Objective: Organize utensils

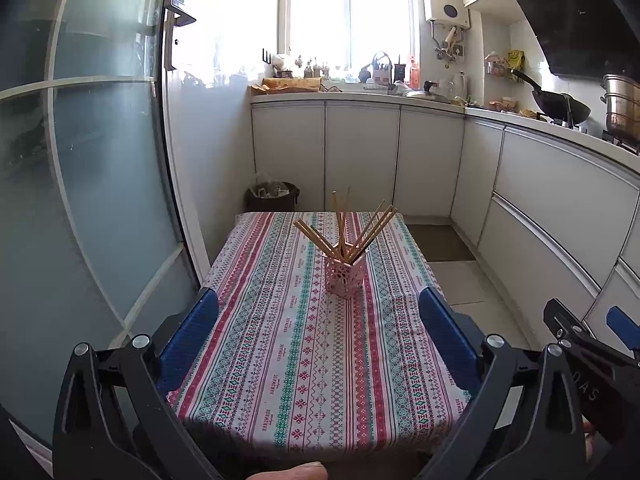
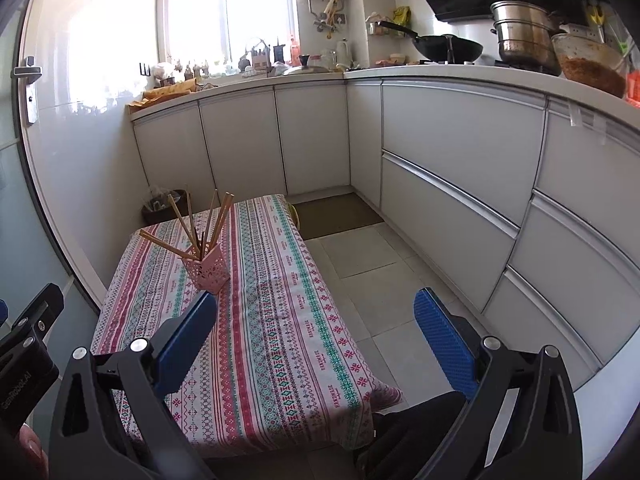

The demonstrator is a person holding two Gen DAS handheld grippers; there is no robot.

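A pink perforated holder [image 1: 345, 278] stands upright near the middle of the table with the striped patterned cloth [image 1: 280, 352]. Several wooden chopsticks [image 1: 352, 232] fan out of it. My left gripper [image 1: 319, 312] is open and empty, held above the near half of the table, well short of the holder. In the right wrist view the holder [image 2: 207, 272] and chopsticks [image 2: 200, 224] sit to the left. My right gripper [image 2: 316, 314] is open and empty, over the table's right edge and the floor. Part of the right gripper shows at the left wrist view's right edge.
White kitchen cabinets [image 2: 440, 168] run along the back and right, with a wok [image 2: 448, 46] and steel pots [image 2: 520, 28] on the counter. A frosted glass door [image 1: 80, 200] stands at the left. A dark bin [image 1: 272, 196] sits behind the table. A tiled floor [image 2: 380, 280] lies to its right.
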